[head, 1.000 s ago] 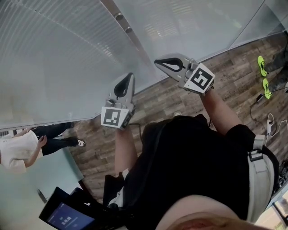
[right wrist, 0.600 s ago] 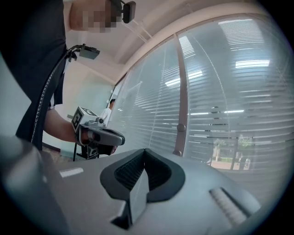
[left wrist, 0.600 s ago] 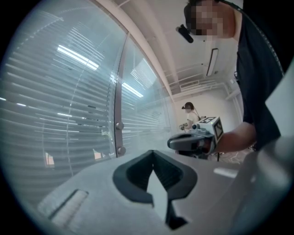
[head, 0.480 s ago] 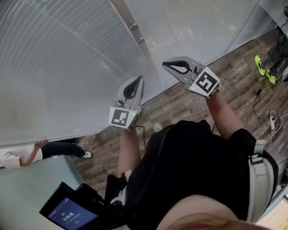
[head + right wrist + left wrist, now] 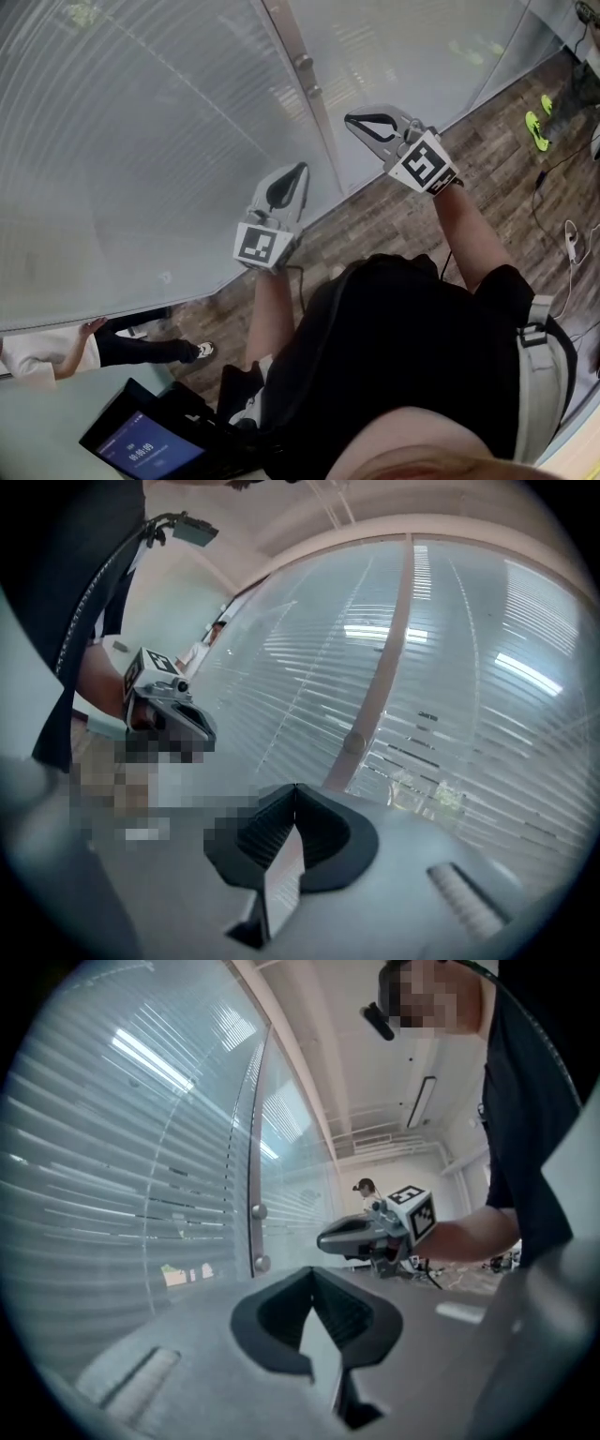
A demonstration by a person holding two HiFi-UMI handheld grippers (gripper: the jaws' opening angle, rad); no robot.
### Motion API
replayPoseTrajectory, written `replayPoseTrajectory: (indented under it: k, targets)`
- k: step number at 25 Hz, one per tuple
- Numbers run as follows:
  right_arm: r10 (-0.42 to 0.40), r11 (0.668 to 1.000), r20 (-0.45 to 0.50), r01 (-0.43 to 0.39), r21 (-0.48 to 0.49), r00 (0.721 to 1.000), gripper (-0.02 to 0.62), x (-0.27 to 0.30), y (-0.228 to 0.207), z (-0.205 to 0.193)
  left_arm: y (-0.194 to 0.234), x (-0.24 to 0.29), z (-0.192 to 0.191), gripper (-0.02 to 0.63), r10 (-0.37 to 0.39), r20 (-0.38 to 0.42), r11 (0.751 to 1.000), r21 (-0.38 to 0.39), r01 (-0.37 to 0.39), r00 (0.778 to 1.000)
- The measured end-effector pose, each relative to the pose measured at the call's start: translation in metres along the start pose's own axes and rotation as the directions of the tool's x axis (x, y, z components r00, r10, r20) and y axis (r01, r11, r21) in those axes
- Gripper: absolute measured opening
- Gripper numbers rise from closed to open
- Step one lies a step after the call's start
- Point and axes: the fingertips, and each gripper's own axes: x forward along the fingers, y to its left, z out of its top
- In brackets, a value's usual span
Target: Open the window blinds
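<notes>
Closed horizontal blinds (image 5: 141,141) hang behind a glass wall, split by a slim metal post (image 5: 298,58) with round fittings. Both grippers are held level in front of the glass, near the foot of that post. My left gripper (image 5: 302,169) is shut and holds nothing. My right gripper (image 5: 351,118) sits just right of the post, also shut and empty. The left gripper view shows the blinds (image 5: 112,1176), the post (image 5: 255,1194), my left gripper (image 5: 312,1271) and the right gripper (image 5: 366,1234). The right gripper view shows the blinds (image 5: 450,667), the post (image 5: 375,705), my right gripper (image 5: 295,787) and the left gripper (image 5: 173,714).
A wood-plank floor (image 5: 394,216) runs along the glass. A person in a white top (image 5: 37,356) stands at the lower left. A tablet screen (image 5: 141,450) hangs at my waist. Cables (image 5: 567,244) and neon-green shoes (image 5: 536,122) lie at the right.
Both grippers have come nearer the glass and the post, the right one rolling a little. The head view has swung, so the post sits further right. The bystander has slid lower.
</notes>
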Motion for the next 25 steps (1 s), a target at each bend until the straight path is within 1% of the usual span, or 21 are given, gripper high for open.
replayPoseTrajectory:
  k: [2, 4, 5, 7, 9, 12, 16, 20, 23, 25]
  targets:
    - [-0.028, 0.998, -0.034, 0.026, -0.053, 0.999, 0.008, -0.001, -0.018, -0.003, -0.003, 0.010, 0.002, 0.003, -0.015, 0.012, 1.000, -0.003, 0.015, 1.000]
    - [-0.061, 0.992, -0.072, 0.052, -0.117, 0.996, 0.016, -0.001, -0.034, -0.001, -0.004, 0.014, 0.001, 0.003, -0.022, 0.001, 1.000, 0.003, 0.022, 1.000]
    - [-0.078, 0.986, -0.093, 0.063, -0.154, 0.993, 0.045, 0.001, -0.040, 0.000, -0.005, 0.014, 0.001, 0.003, -0.023, -0.007, 1.000, 0.004, 0.023, 1.000]
    - [-0.106, 0.969, -0.133, 0.073, -0.234, 0.985, 0.071, 0.004, -0.049, 0.004, -0.005, 0.014, 0.002, 0.003, -0.029, 0.001, 1.000, 0.006, 0.029, 1.000]
    - [-0.135, 0.944, -0.170, 0.074, -0.321, 0.976, 0.108, 0.008, -0.055, 0.007, -0.005, 0.014, 0.005, 0.003, -0.035, 0.023, 0.999, 0.005, 0.035, 0.999]
    - [-0.173, 0.899, -0.205, 0.070, -0.431, 0.963, 0.143, 0.015, -0.060, 0.011, -0.007, 0.012, 0.005, 0.003, -0.035, 0.020, 0.999, -0.006, 0.035, 0.999]
    - [-0.219, 0.845, -0.240, 0.061, -0.531, 0.946, 0.203, 0.027, -0.070, 0.015, -0.012, 0.010, -0.002, 0.003, -0.041, 0.001, 0.999, -0.019, 0.041, 0.999]
    - [-0.258, 0.798, -0.247, 0.062, -0.600, 0.934, 0.215, 0.037, -0.080, 0.024, -0.015, 0.011, 0.001, 0.003, -0.046, 0.051, 0.998, -0.048, 0.048, 0.998]
    - [-0.278, 0.757, -0.250, 0.051, -0.651, 0.928, 0.216, 0.045, -0.082, 0.028, -0.013, 0.008, 0.001, 0.003, -0.038, 0.059, 0.999, -0.034, 0.040, 0.998]
    - [-0.287, 0.736, -0.254, 0.043, -0.676, 0.924, 0.216, 0.050, -0.083, 0.029, -0.012, 0.007, 0.001, 0.003, -0.033, 0.058, 0.999, -0.031, 0.035, 0.998]
